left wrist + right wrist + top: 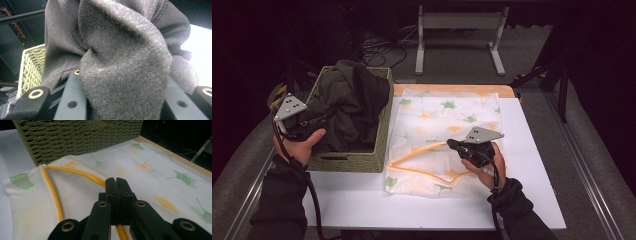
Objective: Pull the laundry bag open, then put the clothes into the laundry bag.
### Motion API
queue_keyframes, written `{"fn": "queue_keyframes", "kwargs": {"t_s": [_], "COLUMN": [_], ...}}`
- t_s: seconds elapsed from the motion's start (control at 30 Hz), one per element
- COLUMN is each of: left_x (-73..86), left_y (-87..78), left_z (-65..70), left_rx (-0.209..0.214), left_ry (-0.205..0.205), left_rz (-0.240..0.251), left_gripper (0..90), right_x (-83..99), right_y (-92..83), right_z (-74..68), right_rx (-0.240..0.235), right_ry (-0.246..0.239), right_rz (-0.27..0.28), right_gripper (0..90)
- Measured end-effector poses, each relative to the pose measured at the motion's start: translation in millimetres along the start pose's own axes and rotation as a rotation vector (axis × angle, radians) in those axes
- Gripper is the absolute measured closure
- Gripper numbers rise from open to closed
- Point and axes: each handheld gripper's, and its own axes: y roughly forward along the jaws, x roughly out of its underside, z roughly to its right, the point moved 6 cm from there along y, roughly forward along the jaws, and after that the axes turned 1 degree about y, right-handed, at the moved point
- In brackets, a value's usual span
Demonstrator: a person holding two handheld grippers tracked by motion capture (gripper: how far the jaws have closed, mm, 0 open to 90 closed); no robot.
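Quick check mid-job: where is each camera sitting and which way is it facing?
High view: above the person's side, looking down on basket and bag; forearms, both grippers show.
Left gripper view: on left gripper, facing the garment it pinches.
Right gripper view: on right gripper, facing the bag's zipper.
All three share the basket.

Dim room, dark surround — white table (532, 165) brightly lit from above, close fabric (120, 62) softly blurred

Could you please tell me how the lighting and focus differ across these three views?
High view: the white table is lit while the room beyond is nearly black. Left gripper view: the grey garment sits soft and out of focus, and the table behind it is blown out white. Right gripper view: evenly lit, with the leaf-print bag and woven basket fairly sharp.
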Motion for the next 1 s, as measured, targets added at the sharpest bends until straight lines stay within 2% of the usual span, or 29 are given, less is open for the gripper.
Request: {"fn": "queue_keyframes", "kwargs": {"t_s": [0.2,0.37,0.4,0.73,0.87,0.93,1.0], "left_x": [-9.5,-14.1,-15.2,-18.4,-20.7,-20.1,-18.8], "left_y": [-12.1,-25.6,-28.8,-48.6,-57.9,-61.9,-63.5], "left_z": [6.9,18.3,22.2,56.8,69.8,79.0,84.1], "left_rx": [0.033,0.058,0.069,0.159,0.204,0.235,0.244], "left_ry": [-0.002,-0.004,0.009,0.037,0.030,0.036,0.039], "left_rz": [0.041,0.067,0.066,0.099,0.127,0.128,0.126], "left_gripper": [67.3,67.3,67.3,67.2,67.3,67.3,67.2], "right_x": [0.4,-0.9,-1.4,-6.9,-10.9,-12.8,-13.6], "right_y": [0.6,0.8,0.5,-0.8,3.5,5.2,5.6], "right_z": [1.1,2.2,2.2,5.0,8.9,10.7,11.9], "right_rx": [0.005,0.011,0.013,0.031,0.040,0.040,0.042], "right_ry": [0.006,0.010,0.008,0.005,0.010,0.016,0.024], "right_rz": [-0.001,0.003,0.004,0.003,-0.009,-0.011,-0.007], "right_gripper": [89.1,89.1,89.1,89.1,89.1,89.1,89.1]}}
